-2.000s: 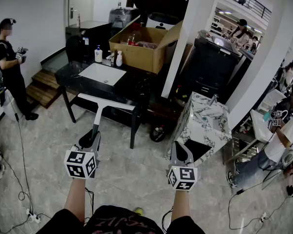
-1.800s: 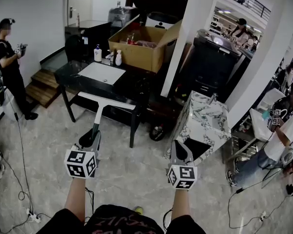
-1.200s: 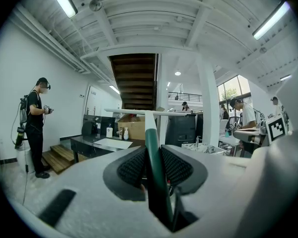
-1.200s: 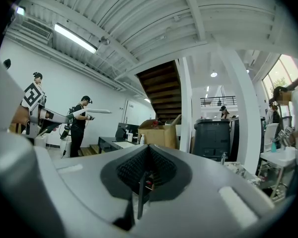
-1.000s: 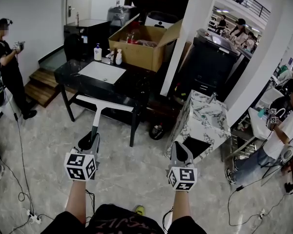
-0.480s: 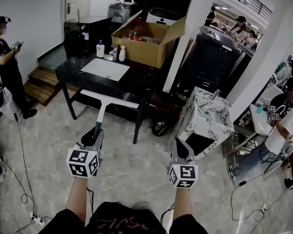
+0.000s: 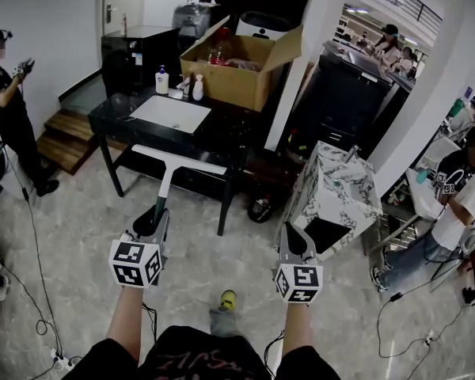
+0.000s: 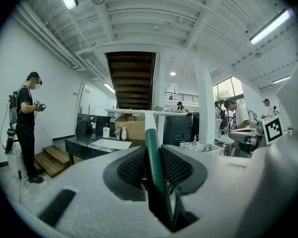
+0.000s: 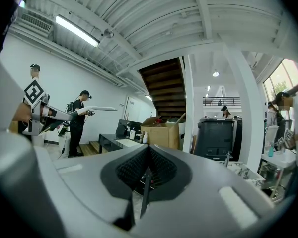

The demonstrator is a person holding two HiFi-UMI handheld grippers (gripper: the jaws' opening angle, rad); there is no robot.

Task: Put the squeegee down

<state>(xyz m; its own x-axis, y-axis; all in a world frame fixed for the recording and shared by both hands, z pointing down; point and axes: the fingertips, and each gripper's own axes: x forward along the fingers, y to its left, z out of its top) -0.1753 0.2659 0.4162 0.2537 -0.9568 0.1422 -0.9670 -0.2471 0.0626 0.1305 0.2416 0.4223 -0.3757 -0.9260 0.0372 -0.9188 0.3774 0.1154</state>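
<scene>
Grey marble floor (image 7: 71, 236), black table (image 7: 115, 119) ahead; left hand-held gripper (image 7: 149, 222) clamps squeegee (image 7: 178, 158), right hand-held gripper (image 7: 293, 240) closed.

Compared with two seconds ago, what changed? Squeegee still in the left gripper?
The wearer's foot has stepped forward into view between the arms. The bystander has slid toward the frame's left edge, so the wearer seems to be edging toward the black table. Nothing was taken or let go. The left gripper stays shut on the squeegee, blade ahead, and the right gripper stays shut and empty.
</scene>
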